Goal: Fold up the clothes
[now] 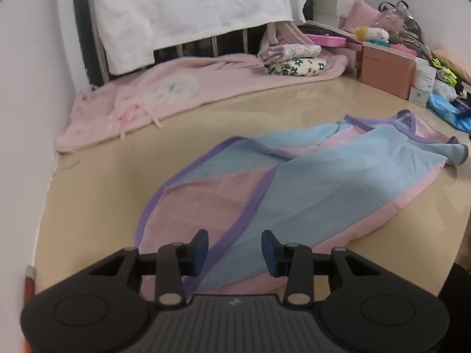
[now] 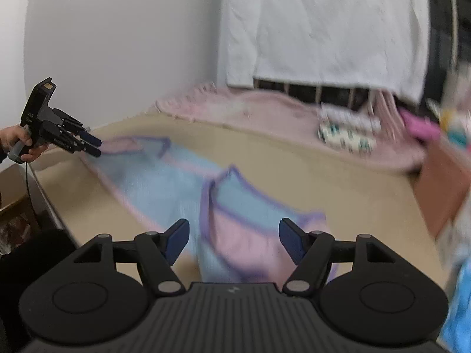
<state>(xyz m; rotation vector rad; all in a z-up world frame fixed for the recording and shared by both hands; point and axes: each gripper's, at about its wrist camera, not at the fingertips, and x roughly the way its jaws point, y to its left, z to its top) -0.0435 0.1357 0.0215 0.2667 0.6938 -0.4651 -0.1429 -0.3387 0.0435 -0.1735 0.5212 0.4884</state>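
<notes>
A blue and pink garment with purple trim [image 1: 309,182] lies folded lengthwise on the beige table [image 1: 97,206]. My left gripper [image 1: 234,253] hovers over its near end, open, with nothing pinched between the blue pads. In the right wrist view the same garment [image 2: 176,188] stretches away, blurred. My right gripper [image 2: 234,239] stands open wide above its other end, holding nothing. The left gripper [image 2: 95,147] shows there at far left, held by a hand, its tips near the garment's far end.
A pink blanket [image 1: 164,94] lies along the table's back by a white cloth [image 1: 188,8] hanging on a railing. Folded floral clothes [image 1: 294,58] are stacked on it. Boxes [image 1: 385,67], toys and a blue bag [image 1: 450,111] crowd the right side. A wall runs along the left.
</notes>
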